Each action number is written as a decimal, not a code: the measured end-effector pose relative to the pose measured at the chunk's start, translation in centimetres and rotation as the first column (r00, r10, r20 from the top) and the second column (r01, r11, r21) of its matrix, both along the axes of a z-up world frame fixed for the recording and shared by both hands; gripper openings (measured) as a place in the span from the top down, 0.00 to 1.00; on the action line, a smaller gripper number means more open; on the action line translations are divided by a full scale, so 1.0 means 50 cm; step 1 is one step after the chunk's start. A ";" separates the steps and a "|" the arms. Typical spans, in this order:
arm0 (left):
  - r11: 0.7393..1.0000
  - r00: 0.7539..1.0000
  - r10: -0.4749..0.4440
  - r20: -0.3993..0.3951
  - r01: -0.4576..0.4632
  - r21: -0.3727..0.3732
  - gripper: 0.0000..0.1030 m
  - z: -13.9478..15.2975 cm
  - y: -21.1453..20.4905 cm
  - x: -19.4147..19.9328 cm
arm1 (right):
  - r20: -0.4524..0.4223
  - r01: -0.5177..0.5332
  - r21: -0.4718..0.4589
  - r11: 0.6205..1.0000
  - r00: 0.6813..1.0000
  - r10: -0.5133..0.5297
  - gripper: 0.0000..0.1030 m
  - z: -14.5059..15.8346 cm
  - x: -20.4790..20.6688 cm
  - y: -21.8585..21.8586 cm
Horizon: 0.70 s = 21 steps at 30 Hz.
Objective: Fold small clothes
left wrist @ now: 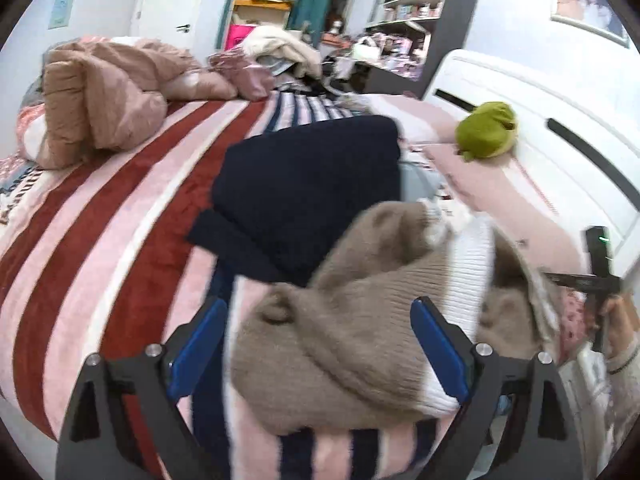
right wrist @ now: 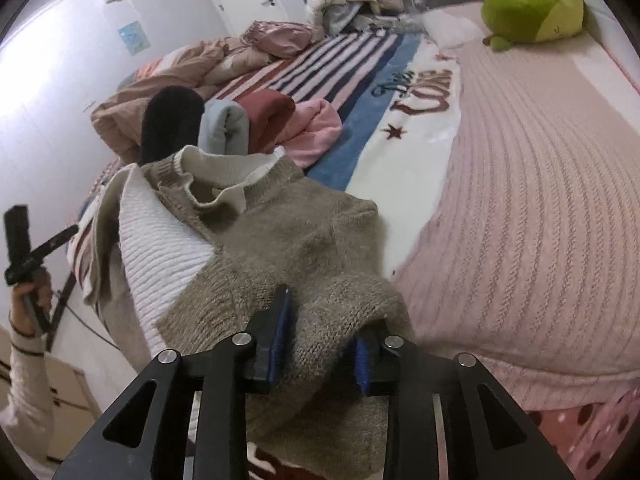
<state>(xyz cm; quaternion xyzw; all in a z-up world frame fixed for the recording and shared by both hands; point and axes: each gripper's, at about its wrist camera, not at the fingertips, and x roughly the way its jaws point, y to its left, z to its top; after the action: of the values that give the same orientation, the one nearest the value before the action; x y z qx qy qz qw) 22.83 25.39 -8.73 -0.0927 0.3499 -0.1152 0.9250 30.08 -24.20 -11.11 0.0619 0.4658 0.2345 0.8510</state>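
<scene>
A small taupe knit sweater with a white ribbed panel [left wrist: 340, 320] lies crumpled on the bed; it also shows in the right wrist view [right wrist: 288, 236]. My left gripper [left wrist: 316, 344] is open, its blue pads wide apart on either side of the sweater, holding nothing. My right gripper [right wrist: 320, 344] is shut on a bunched fold of the sweater's hem. Behind the sweater stands a row of folded clothes: black [right wrist: 170, 120], grey [right wrist: 224, 124], dark red [right wrist: 268, 114] and pink [right wrist: 316, 128]. The black one [left wrist: 308, 184] shows in the left wrist view.
The bed has a red, pink and navy striped blanket [left wrist: 100, 232] and a pink knit cover [right wrist: 532, 200]. A crumpled brown duvet [left wrist: 100, 96] lies at the far end. A green plush toy [left wrist: 486, 130] sits by the white headboard [left wrist: 540, 112]. Shelves stand beyond.
</scene>
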 end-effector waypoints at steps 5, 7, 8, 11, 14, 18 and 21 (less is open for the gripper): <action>0.991 0.992 -0.127 -0.013 0.128 0.045 0.11 -0.011 -0.088 -0.035 | -0.165 0.100 0.192 0.976 0.984 -0.069 0.37 -0.047 0.010 -0.035; 0.986 0.987 -0.159 -0.032 0.160 0.041 0.11 -0.021 -0.117 -0.043 | -0.193 0.132 0.238 0.962 0.977 -0.086 0.26 -0.053 -0.004 -0.049; 0.984 0.985 -0.169 -0.037 0.170 0.046 0.11 -0.025 -0.129 -0.045 | -0.186 0.155 0.236 0.959 0.976 -0.113 0.24 -0.047 -0.017 -0.058; 0.980 0.984 -0.171 -0.038 0.174 0.093 0.11 -0.032 -0.159 -0.052 | -0.113 0.171 0.162 0.972 0.982 -0.154 0.24 -0.008 -0.065 -0.066; 0.974 0.984 -0.172 -0.041 0.176 0.145 0.11 -0.043 -0.181 -0.047 | 0.059 0.103 0.044 0.994 0.993 -0.105 0.24 0.045 -0.136 -0.032; 0.962 0.980 -0.185 -0.073 0.196 0.192 0.11 -0.067 -0.213 -0.037 | 0.151 -0.059 -0.048 0.997 0.986 0.065 0.23 0.058 -0.195 0.045; 0.951 0.983 -0.166 -0.075 0.180 0.250 0.11 -0.078 -0.226 -0.027 | 0.116 -0.133 -0.069 0.989 0.983 0.141 0.23 0.027 -0.203 0.095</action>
<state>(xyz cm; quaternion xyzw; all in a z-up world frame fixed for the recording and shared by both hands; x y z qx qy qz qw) 21.49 14.06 -12.61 0.0554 0.3931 -0.1471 0.9060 19.91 -19.44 -9.74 -0.0106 0.4238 0.2814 0.8608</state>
